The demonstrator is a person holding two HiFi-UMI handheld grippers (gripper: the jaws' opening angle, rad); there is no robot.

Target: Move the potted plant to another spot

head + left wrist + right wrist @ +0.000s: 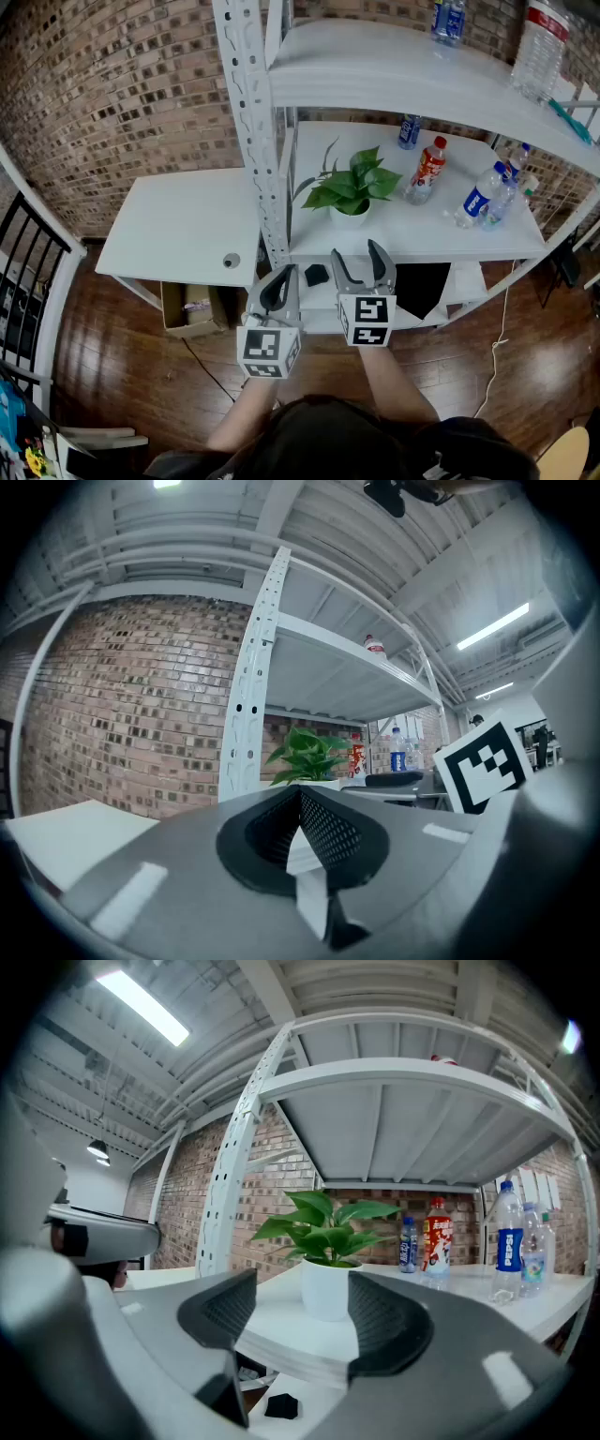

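Observation:
The potted plant (352, 190), green leaves in a small white pot, stands near the front edge of the white middle shelf (441, 239). My right gripper (359, 259) is level just in front of that edge, short of the pot, open and with nothing between its fingers. In the right gripper view the pot (325, 1290) shows beyond the right gripper (300, 1314), apart from both pads. My left gripper (277, 286) hangs lower left by the shelf post, shut and empty. In the left gripper view the left gripper (302, 810) has its pads together, and the plant (306, 755) lies beyond.
A red-labelled bottle (427, 171) and blue-labelled bottles (480, 195) stand right of the plant. A white perforated post (251, 141) rises left of it, beside a white side table (178, 225). A small black object (316, 276) lies on the lower shelf. A cardboard box (192, 309) sits under the table.

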